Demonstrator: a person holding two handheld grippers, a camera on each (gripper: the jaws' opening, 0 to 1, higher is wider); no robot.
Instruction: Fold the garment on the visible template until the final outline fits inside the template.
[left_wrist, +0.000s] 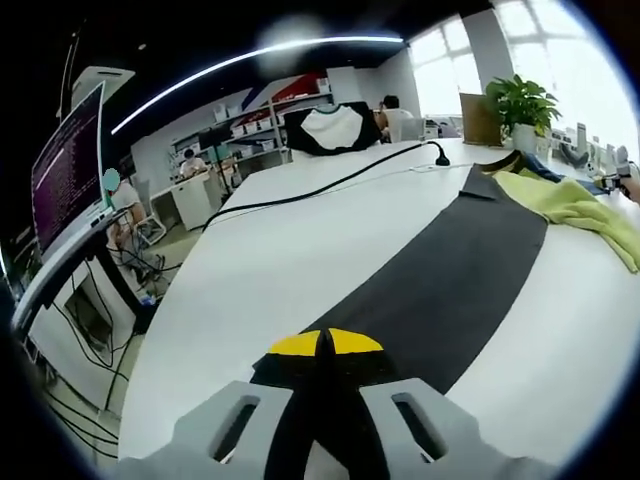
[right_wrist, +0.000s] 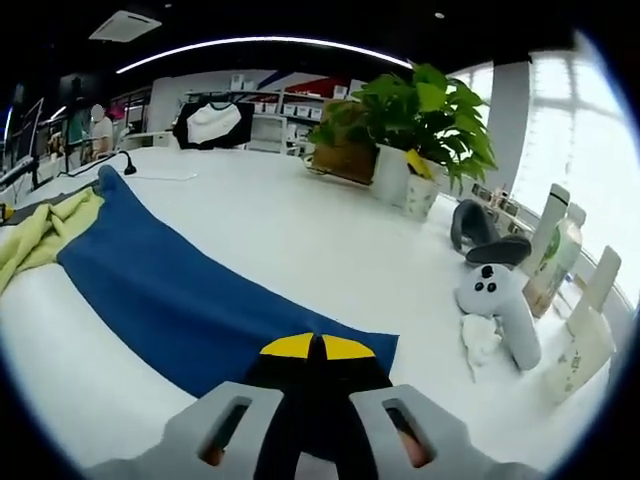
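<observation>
Left gripper (left_wrist: 322, 352) clenched on dark strip (left_wrist: 440, 270) end, 6 o'clock. Right gripper (right_wrist: 316, 350) clenched on blue strip (right_wrist: 170, 285) end. Yellow-green garment (left_wrist: 580, 205) bunched at 2 o'clock on worktop (left_wrist: 270, 260). Likely spreading stage; next: lay flat.

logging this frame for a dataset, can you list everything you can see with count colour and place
table: 1, white, under everything
dark cloth: 1, dark grey strip, across the table in the left gripper view
blue cloth: 1, blue strip, across the table in the right gripper view
yellow garment: 1, yellow-green, bunched between the two strips
cable: 1, black, far side of table
plant: 1, green, white pot, far table edge
soft toy: 1, white, right of blue cloth
bottles: several, pale, by the window
monitor: 1, lit screen, left of table
left tongs: yellow tips, shut
right tongs: yellow tips, shut
</observation>
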